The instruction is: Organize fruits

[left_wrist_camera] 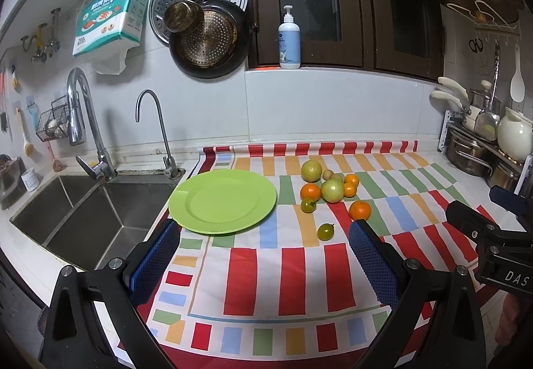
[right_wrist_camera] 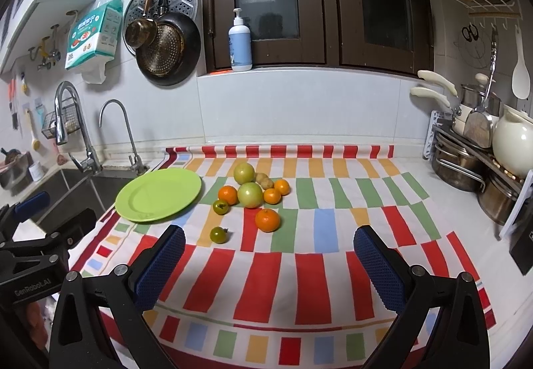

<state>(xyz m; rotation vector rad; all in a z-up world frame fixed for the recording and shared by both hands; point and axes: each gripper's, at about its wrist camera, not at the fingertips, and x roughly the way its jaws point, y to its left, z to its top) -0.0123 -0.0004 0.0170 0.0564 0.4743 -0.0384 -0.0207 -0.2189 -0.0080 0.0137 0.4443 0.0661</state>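
Observation:
An empty green plate lies on the striped cloth by the sink. To its right sits a cluster of fruit: two large green apples, several oranges, two small brown fruits, and two small green tomatoes. My left gripper is open and empty, held above the cloth in front of the plate. My right gripper is open and empty, in front of the fruit. Each gripper shows at the edge of the other's view.
A steel sink with two taps lies left of the cloth. Pots and a white jug stand in a rack at the right. Pans hang on the wall. A soap bottle stands on the window sill.

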